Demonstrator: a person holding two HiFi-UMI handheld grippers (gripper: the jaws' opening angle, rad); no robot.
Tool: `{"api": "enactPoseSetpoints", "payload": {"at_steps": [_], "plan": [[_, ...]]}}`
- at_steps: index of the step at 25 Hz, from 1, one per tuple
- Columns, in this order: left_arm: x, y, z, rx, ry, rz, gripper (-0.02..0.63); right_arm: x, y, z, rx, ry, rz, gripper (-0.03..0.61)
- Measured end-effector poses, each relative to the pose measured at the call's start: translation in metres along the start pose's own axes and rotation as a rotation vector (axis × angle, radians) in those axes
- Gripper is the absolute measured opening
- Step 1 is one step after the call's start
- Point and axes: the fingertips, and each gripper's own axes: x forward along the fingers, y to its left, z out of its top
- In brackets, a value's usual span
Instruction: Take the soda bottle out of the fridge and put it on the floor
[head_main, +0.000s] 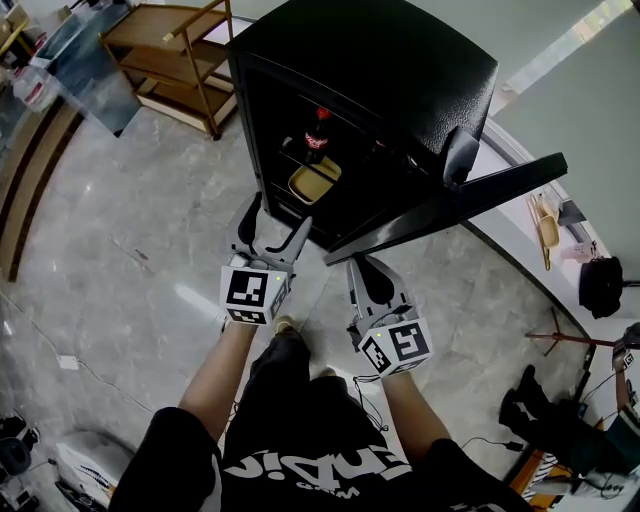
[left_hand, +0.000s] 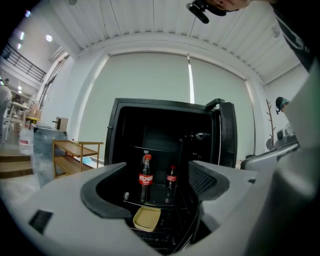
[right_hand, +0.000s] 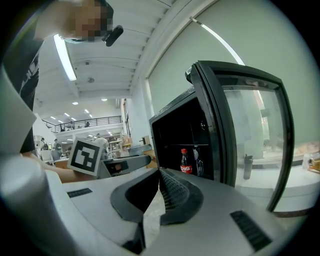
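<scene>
I see the fridge (head_main: 380, 60) with its door (head_main: 450, 205) swung open. The soda bottle (head_main: 317, 135) stands upright on a shelf inside the fridge, above a yellow tray (head_main: 313, 182). My left gripper (head_main: 278, 215) hangs just outside the fridge opening, jaws spread wide and empty. My right gripper (head_main: 362, 266) is beside the fridge's door edge, jaws together on nothing.

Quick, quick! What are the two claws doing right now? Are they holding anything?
Left claw: open, holding nothing.
Right claw: closed, holding nothing.
</scene>
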Motion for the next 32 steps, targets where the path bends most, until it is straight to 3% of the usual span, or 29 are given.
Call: {"api": "enactPoseSetpoints", "payload": {"at_steps": [2,15,25,32], "plan": [[0.013,0.009,-0.009,0.008,0.007,0.016,0.402,0.001,-0.001,-0.001,0.002,0.002,-0.007,0.025],[0.136,0.036,-0.070,0.072,0.078,-0.031,0.402,-0.007,-0.024,-0.014,0.037,0.033,-0.085,0.025],[0.230,0.049,-0.106,0.066,0.119,-0.033,0.402,-0.006,-0.037,-0.022,0.058,0.070,-0.137,0.025],[0.264,0.061,-0.115,0.051,0.144,-0.028,0.397,-0.009,-0.046,-0.035,0.064,0.077,-0.153,0.025]]}}
